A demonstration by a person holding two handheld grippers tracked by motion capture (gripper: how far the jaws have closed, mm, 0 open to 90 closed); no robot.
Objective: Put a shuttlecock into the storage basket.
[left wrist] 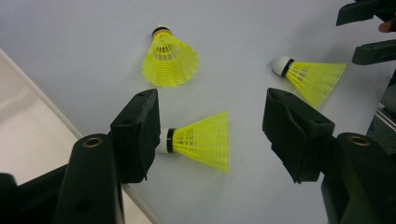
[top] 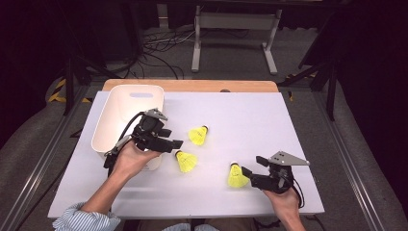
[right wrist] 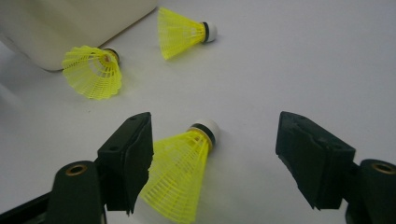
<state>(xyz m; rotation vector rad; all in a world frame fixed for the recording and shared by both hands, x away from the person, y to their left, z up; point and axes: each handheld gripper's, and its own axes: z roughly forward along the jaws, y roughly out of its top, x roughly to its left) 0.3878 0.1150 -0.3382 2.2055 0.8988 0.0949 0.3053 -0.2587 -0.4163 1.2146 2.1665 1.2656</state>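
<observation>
In the high view, the left hand-held gripper (top: 166, 139) is beside the white bin (top: 108, 115) and the right hand-held gripper (top: 250, 168) is touching a yellow shuttlecock (top: 236, 176) on the surface (top: 250, 120)

In the left gripper view, the jaws are released, a shuttlecock (left wrist: 201, 140) between them

In the right gripper view, the jaws are released around the shuttlecock (right wrist: 182, 168), its skirt against one jaw

High view looks down the table (top: 250, 110); gripper views share three nearby shuttlecocks (left wrist: 203, 142).
</observation>
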